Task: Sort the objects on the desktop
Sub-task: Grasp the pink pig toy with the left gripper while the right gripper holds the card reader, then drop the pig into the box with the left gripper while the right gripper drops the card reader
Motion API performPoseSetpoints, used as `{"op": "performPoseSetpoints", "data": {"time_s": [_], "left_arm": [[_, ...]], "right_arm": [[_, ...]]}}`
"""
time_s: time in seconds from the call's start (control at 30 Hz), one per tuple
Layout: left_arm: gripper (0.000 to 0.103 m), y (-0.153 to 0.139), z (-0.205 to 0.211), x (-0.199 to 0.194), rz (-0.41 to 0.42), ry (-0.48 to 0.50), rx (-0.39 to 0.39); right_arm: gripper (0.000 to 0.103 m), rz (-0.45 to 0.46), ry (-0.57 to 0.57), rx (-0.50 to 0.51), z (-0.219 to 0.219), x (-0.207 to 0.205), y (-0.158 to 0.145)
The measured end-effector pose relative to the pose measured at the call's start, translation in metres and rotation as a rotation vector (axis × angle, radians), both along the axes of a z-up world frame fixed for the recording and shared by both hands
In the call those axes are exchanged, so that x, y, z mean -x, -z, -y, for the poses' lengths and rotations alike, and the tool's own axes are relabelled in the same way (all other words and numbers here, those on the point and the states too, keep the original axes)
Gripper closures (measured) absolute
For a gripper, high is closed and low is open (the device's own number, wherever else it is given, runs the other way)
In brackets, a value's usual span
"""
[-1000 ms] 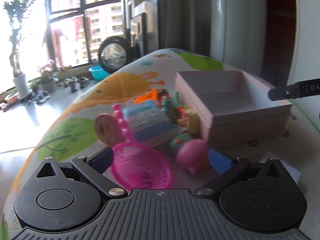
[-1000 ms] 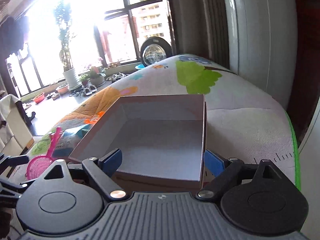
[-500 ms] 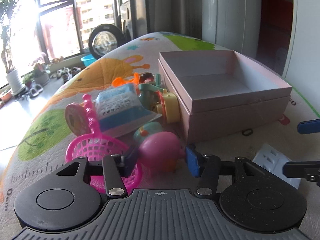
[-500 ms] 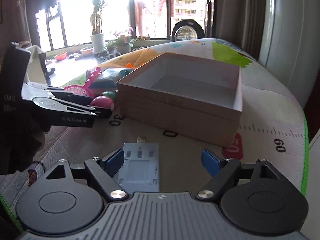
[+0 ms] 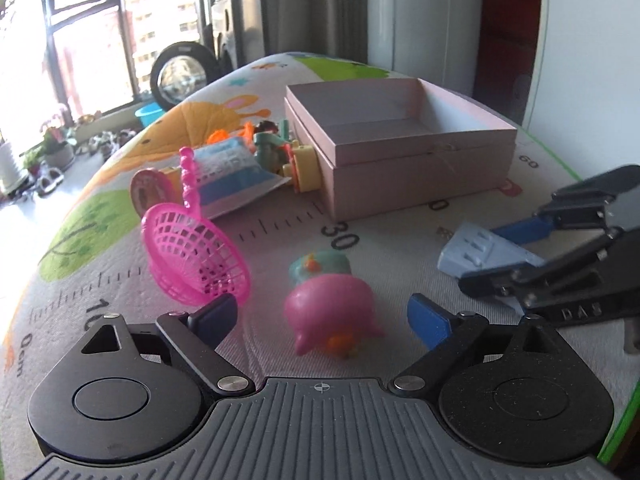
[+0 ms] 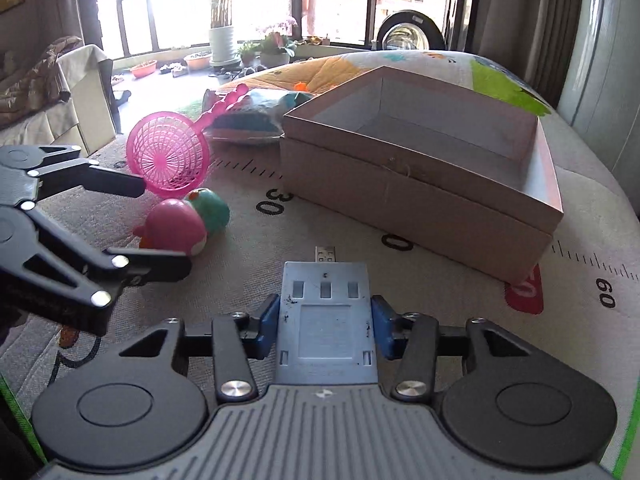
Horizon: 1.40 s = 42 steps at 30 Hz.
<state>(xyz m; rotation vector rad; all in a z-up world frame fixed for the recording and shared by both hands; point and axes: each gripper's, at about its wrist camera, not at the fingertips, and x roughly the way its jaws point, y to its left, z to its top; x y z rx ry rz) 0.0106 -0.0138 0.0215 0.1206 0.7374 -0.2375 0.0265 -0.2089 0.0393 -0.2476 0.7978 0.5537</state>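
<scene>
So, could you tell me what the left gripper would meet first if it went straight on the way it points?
Probably the pink toy lying between its opening jaws; the teal toy sits just beyond.

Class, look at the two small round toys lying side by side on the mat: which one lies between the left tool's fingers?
The pink toy; the teal toy lies just beyond it, farther from the left tool.

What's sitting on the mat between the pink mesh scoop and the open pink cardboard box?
Bare printed mat with ruler ticks lies between the pink mesh scoop and the open pink cardboard box, shown in the right wrist view.
</scene>
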Motion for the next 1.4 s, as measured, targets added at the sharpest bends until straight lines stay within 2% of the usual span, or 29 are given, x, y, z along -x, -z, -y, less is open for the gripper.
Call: {"op": "performPoseSetpoints", "data": {"time_s": [0.07, 0.1, 0.13, 0.2, 0.3, 0.4, 0.5, 0.57, 0.6, 0.63, 0.67, 0.73, 0.8, 0.97, 1.07, 1.17, 1.3, 1.4], "left_arm": [[0.02, 0.003, 0.003, -0.008, -0.019, -0.014, -0.002], [0.039, 0.006, 0.005, -0.009, -0.027, -0.012, -0.011], [0.048, 0.008, 0.006, -0.009, -0.037, -0.005, -0.016], [0.049, 0.006, 0.009, -0.005, -0.024, 0.018, -0.023], [0.05, -0.011, 0.019, 0.003, 0.052, 0.091, -0.026], [0.05, -0.037, 0.037, -0.011, 0.151, 0.148, -0.032], [0.05, -0.057, 0.06, -0.043, 0.246, 0.156, -0.039], [0.047, -0.065, 0.073, -0.067, 0.288, 0.138, -0.02], [0.042, -0.068, 0.077, -0.081, 0.298, 0.123, -0.003], [0.028, -0.068, 0.079, -0.09, 0.288, 0.11, 0.005], [0.023, -0.068, 0.078, -0.096, 0.269, 0.092, 0.015], [0.013, -0.066, 0.071, -0.091, 0.252, 0.092, 0.045], [0.007, -0.06, 0.061, -0.074, 0.256, 0.107, 0.038], [0.006, -0.038, 0.032, -0.032, 0.229, 0.069, -0.007], [0.004, -0.025, 0.011, -0.009, 0.222, 0.026, -0.043], [0.003, -0.014, -0.01, 0.004, 0.228, -0.036, -0.088], [0.002, 0.002, -0.035, 0.008, 0.236, -0.155, -0.134], [0.002, 0.011, -0.055, 0.003, 0.185, -0.239, -0.087]], "right_arm": [[0.056, -0.009, 0.0, 0.007, 0.004, 0.005, -0.002], [0.056, -0.017, 0.001, 0.004, 0.008, 0.007, -0.004], [0.056, -0.028, 0.004, -0.009, 0.013, 0.009, -0.008], [0.056, -0.031, 0.017, -0.045, 0.026, 0.012, -0.02], [0.056, 0.02, 0.051, -0.1, 0.046, 0.013, -0.048], [0.056, 0.137, 0.108, -0.132, 0.061, 0.004, -0.084], [0.056, 0.237, 0.161, -0.147, 0.068, -0.015, -0.109], [0.056, 0.269, 0.187, -0.171, 0.071, -0.033, -0.124], [0.056, 0.277, 0.199, -0.178, 0.071, -0.042, -0.128], [0.056, 0.287, 0.212, -0.179, 0.07, -0.053, -0.133], [0.056, 0.293, 0.226, -0.176, 0.07, -0.062, -0.135], [0.056, 0.286, 0.246, -0.17, 0.069, -0.079, -0.135], [0.056, 0.251, 0.251, -0.174, 0.068, -0.095, -0.129], [0.055, 0.17, 0.283, -0.15, 0.056, -0.135, -0.099], [0.055, 0.137, 0.317, -0.138, 0.053, -0.144, -0.084], [0.055, 0.133, 0.316, -0.129, 0.052, -0.137, -0.08], [0.049, 0.171, 0.268, -0.09, 0.037, -0.117, -0.081], [0.047, 0.215, 0.159, -0.045, 0.009, -0.09, -0.077]]}}
